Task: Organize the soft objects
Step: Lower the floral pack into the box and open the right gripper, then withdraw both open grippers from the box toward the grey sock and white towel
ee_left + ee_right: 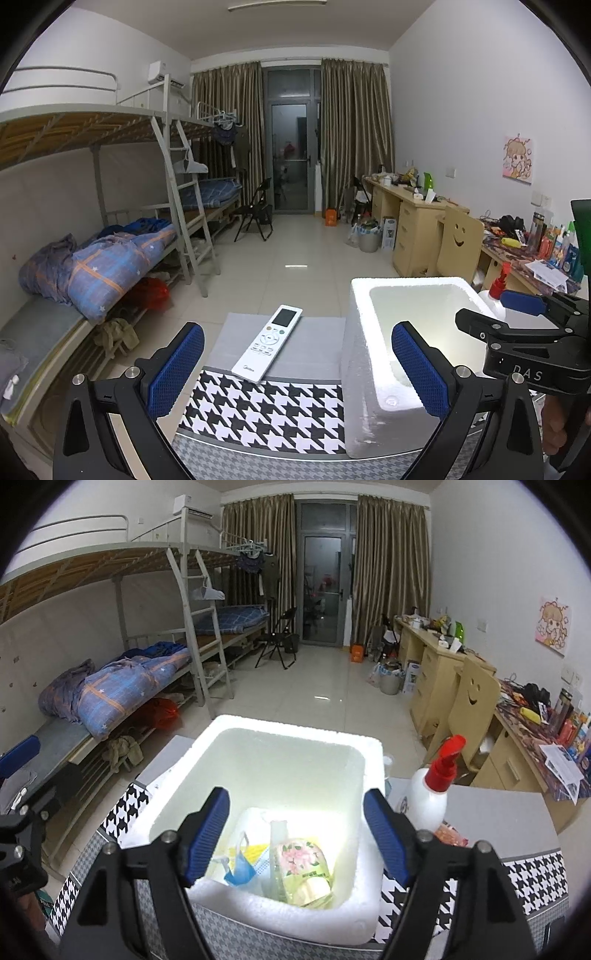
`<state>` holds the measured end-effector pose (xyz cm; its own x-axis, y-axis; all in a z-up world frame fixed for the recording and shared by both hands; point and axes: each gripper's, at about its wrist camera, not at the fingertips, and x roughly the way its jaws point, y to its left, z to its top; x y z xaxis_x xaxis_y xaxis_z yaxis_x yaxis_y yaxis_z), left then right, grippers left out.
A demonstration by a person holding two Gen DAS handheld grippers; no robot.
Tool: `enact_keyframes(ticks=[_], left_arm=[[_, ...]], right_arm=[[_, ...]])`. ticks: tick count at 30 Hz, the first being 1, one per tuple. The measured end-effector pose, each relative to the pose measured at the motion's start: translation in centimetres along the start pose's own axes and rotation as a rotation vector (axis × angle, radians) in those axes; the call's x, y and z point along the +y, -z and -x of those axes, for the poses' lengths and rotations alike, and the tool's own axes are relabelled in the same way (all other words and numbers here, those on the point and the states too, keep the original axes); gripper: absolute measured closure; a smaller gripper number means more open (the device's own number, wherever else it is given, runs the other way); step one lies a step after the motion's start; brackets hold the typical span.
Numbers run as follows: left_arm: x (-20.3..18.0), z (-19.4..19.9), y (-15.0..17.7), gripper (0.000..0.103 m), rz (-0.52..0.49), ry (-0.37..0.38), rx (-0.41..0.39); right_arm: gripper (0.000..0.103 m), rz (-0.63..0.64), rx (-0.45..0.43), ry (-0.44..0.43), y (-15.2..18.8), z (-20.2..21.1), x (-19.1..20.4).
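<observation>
Right gripper [297, 834]: jaws wide apart and empty, blue pads clear of everything, poised over the near rim of the box.
Left gripper [297, 373]: jaws spread as well, nothing between them, hovering over the near edge of the table with the remote ahead of it.
Box [236, 734]: white foam, open on top, standing on the cloth near the table's near edge, brightly lit inside.
Pouch [303, 867]: soft green refill pack with a pink flower print, lying on the box floor against the near wall, directly below the right gripper's open jaws.
Packet [242, 864]: small blue-and-clear item on the box floor, just left of the pouch; yellow sheet under it.
Bottle [426, 801]: white, red pump top, upright on the table just beside the box's right wall.
Pink pack [450, 834]: at the bottle's foot, partly hidden by the right finger; I cannot tell what it is.
Remote [267, 343]: white, flat on the table, left of the box, well apart from it, screen end toward the far edge.
Cloth [269, 410]: black-and-white houndstooth over the near part of the table; far part plain grey.
</observation>
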<state>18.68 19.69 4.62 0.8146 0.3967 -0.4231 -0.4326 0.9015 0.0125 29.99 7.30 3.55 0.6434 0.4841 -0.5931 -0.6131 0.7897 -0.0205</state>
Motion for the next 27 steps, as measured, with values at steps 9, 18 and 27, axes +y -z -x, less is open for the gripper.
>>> enact_keyframes(ticks=[9,18,27], left_arm=[[-0.5,0.8,0.1,0.001,-0.001,0.009,-0.007],[-1.6,2.7,-0.1,0.001,-0.014,0.024,-0.025],[-3.1,4.7,0.0,0.001,-0.031,0.045,-0.036]], right_arm=[[0.024,0.004,-0.015,-0.002,0.0,1.3,-0.3],[0.023,-0.014,-0.039,0.001,0.6,3.2,-0.8],[0.018,-0.015,-0.074,0.001,1.3,5.8,-1.3]])
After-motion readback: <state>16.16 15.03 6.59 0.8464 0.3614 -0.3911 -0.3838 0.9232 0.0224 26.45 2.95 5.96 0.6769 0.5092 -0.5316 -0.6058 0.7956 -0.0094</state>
